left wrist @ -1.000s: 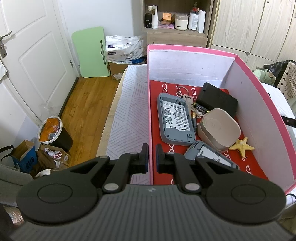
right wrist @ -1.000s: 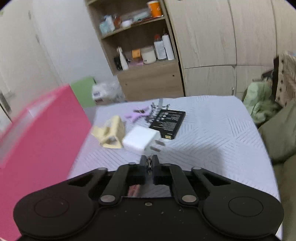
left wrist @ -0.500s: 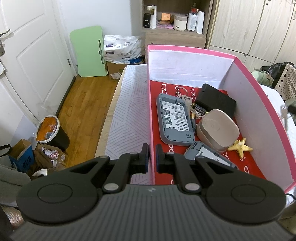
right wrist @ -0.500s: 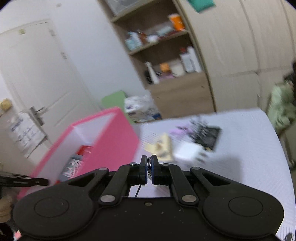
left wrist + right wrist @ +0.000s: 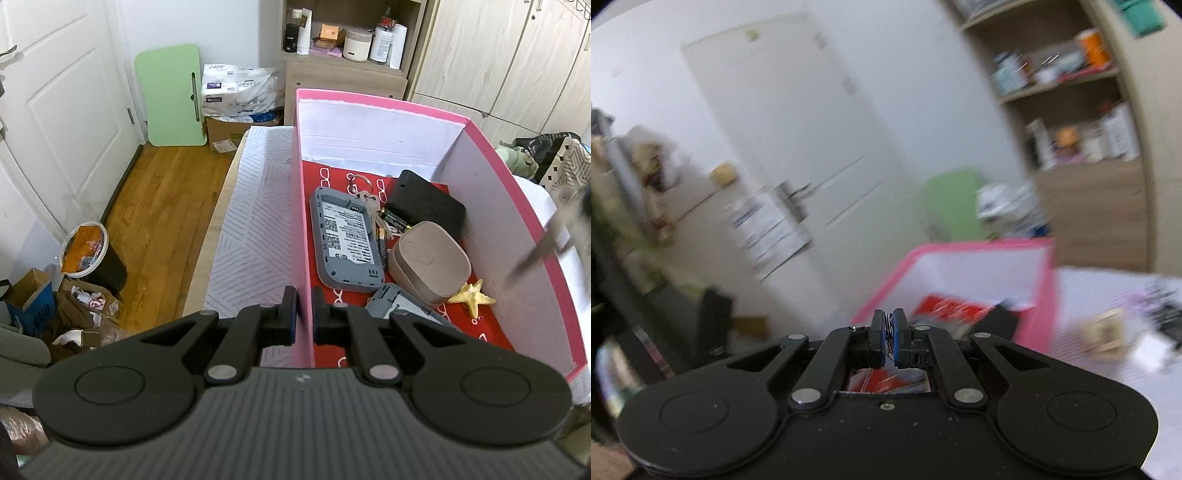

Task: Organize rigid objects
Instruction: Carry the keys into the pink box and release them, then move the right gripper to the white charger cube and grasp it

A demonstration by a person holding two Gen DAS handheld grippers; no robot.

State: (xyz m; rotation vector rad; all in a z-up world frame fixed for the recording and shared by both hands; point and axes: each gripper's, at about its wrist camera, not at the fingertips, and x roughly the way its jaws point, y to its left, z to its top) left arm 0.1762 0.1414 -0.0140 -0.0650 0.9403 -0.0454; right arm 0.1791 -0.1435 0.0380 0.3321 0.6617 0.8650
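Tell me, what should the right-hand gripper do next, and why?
Probably carry on over the pink cardboard box and open there. The right gripper pinches a small wiry item, while the left gripper clamps the box's near wall, steadying it.

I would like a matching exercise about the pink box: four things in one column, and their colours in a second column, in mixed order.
Things:
1. starfish
2. rounded case
3. flat block by the far wall
4. floor of the pink box

Colours:
a. red with white glasses print
b. yellow
c. black
d. beige

Pairs: 1-b, 2-d, 3-c, 4-a
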